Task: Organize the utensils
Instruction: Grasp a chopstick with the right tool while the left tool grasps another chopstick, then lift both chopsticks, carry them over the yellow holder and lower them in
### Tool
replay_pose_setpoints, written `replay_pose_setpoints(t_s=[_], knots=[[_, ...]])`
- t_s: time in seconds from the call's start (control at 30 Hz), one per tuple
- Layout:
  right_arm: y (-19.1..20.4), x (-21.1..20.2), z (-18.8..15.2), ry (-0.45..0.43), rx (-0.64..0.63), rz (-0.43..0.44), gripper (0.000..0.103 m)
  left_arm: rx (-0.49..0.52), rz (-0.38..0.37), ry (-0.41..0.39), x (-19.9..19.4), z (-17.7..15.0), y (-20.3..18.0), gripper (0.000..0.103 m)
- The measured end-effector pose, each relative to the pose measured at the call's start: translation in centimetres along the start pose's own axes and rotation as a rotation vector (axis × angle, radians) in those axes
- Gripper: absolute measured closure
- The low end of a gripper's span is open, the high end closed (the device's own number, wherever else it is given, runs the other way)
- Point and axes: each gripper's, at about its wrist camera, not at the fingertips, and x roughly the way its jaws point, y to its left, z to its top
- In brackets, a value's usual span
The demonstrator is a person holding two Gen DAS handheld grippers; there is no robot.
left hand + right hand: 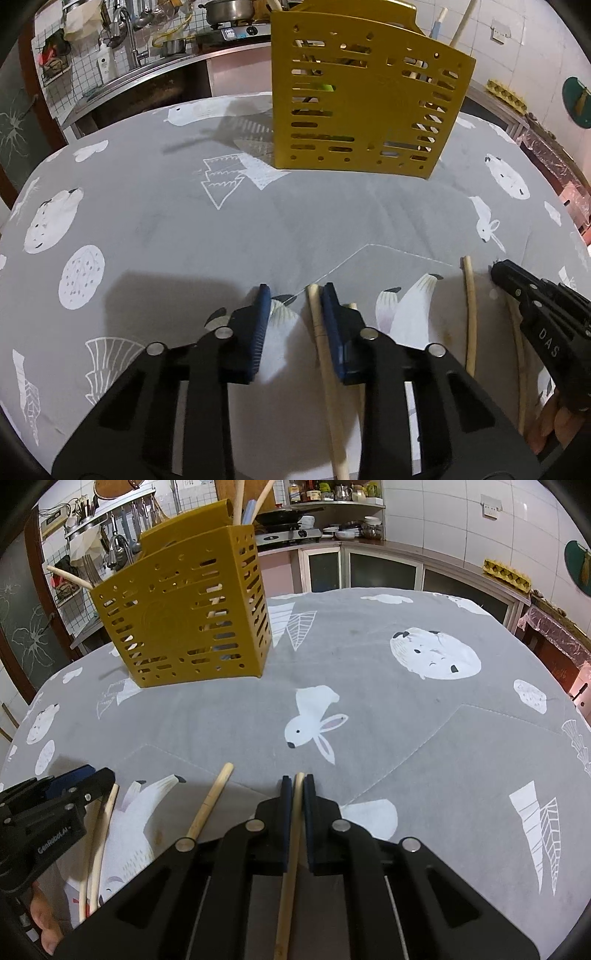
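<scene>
1. Right gripper [294,778]: its blue-padded jaws are clamped on a pale wooden chopstick [291,845], which runs between the pads, its tip showing at the fingertips and its shaft passing back under the gripper body.
2. Left gripper [296,290]: the jaws stand apart with a visible gap. A chopstick [325,365] lies in that gap against the inner face of the right-hand pad; the left-hand pad does not touch it. Whether the right-hand pad presses on it cannot be told.
3. Just to the right of the left gripper, a second chopstick end [353,306] shows beside the right-hand finger, largely hidden by it.
4. Between the two grippers lies another loose chopstick [210,805], resting flat on the grey tablecloth [406,716], which is printed with white animals and trees. In the left wrist view this stick appears as a pale rod [470,314] near the dark tip of the right gripper.
5. Beyond both grippers, well apart from them, stands the yellow slotted utensil holder [365,110], upright on the cloth. Wooden handles [242,498] stick up out of it.
6. Farthest: a kitchen counter [332,542] with a stove, pots and hanging tools.
</scene>
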Motion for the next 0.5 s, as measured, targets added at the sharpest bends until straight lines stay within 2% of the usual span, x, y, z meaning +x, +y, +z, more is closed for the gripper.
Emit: replay_pose_setpoints(t_s=[0.03,0.17,0.27,0.5], knots=[[0.1,0.0,0.0,-0.001,-0.002,-0.006,0.096,0.007,0.001,-0.001,0.0,0.0,-0.1,0.080],[0.4,-0.1,0.0,-0.006,-0.010,-0.027,0.096,0.024,-0.016,-0.003,0.1,0.1,-0.6,0.096],[0.3,-0.6,-0.1,-0.014,-0.010,-0.034,0.096,0.045,-0.006,-0.012,-0.1,-0.1,-1.0,0.097],[0.0,-2.4,0.1,-0.049,-0.001,-0.012,0.097,0.020,-0.047,-0.043,-1.6,0.0,0.2,0.097]])
